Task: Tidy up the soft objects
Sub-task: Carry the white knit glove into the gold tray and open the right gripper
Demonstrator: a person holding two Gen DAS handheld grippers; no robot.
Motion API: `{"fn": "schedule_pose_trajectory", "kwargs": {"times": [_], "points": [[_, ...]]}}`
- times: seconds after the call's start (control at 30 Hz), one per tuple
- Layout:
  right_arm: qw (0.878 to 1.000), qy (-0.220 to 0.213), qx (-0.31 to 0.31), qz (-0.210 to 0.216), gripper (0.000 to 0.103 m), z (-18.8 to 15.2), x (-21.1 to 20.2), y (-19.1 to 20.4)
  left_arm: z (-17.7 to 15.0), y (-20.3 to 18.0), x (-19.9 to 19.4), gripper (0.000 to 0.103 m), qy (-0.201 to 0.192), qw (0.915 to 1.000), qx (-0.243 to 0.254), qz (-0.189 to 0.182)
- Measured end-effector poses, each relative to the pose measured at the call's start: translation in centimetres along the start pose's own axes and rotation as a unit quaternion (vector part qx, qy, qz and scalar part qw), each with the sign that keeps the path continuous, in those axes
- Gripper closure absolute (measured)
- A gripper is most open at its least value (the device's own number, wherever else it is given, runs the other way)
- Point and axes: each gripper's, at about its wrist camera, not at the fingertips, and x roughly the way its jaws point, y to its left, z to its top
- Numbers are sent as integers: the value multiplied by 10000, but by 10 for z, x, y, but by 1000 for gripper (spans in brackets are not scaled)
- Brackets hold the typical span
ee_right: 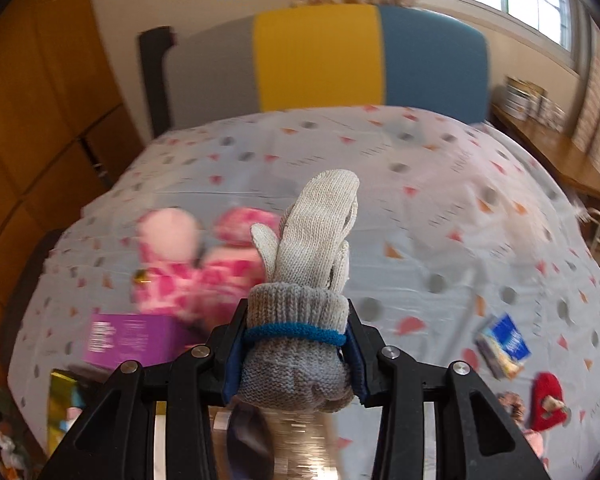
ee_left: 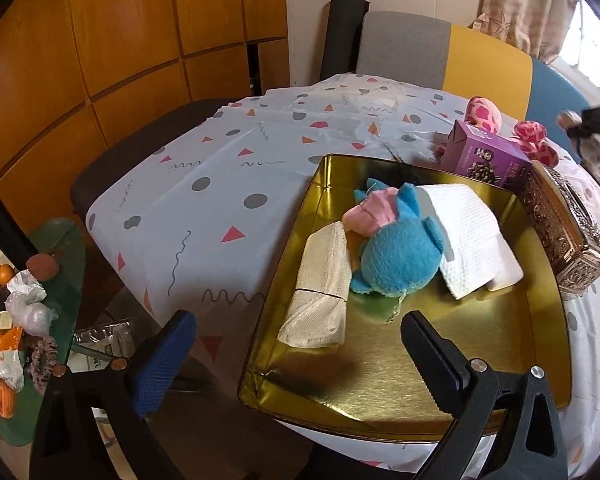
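Right tongs [ee_right: 296, 344] clamped on knit glove [ee_right: 312, 248] cuff, above table [ee_right: 440, 208]. Left tongs [ee_left: 296, 344] apart, empty, over gold tray [ee_left: 440, 368]. Risk: limp glove fingers snagging tray rim, slipping from grip during transfer.

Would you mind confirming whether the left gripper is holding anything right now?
No, the left gripper is open and empty above the near end of the gold tray.

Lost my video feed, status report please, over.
Left hand-held gripper open, empty, by gold tray. Right hand-held gripper shut on knit glove, above table. Purple box and pink plush beside tray.
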Motion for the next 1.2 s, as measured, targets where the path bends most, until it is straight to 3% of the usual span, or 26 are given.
{"fn": "schedule_pose_trajectory", "kwargs": {"times": [0.33, 0.67, 0.87, 1.2], "points": [[9927, 76, -938, 760, 61, -21, -4, 90, -2, 6, 2, 0, 90, 9999, -118, -50], [9783, 460, -1577, 1262, 61, -80, -13, 132, -8, 10, 6, 0, 207, 9994, -220, -141], [9635, 842, -1978, 1594, 61, -128, -21, 151, -9, 10, 9, 0, 252, 9991, -270, -225], [9278, 1813, -2422, 2182, 61, -216, -18, 183, -9, 12, 8, 0, 218, 9979, -369, -492]]}}
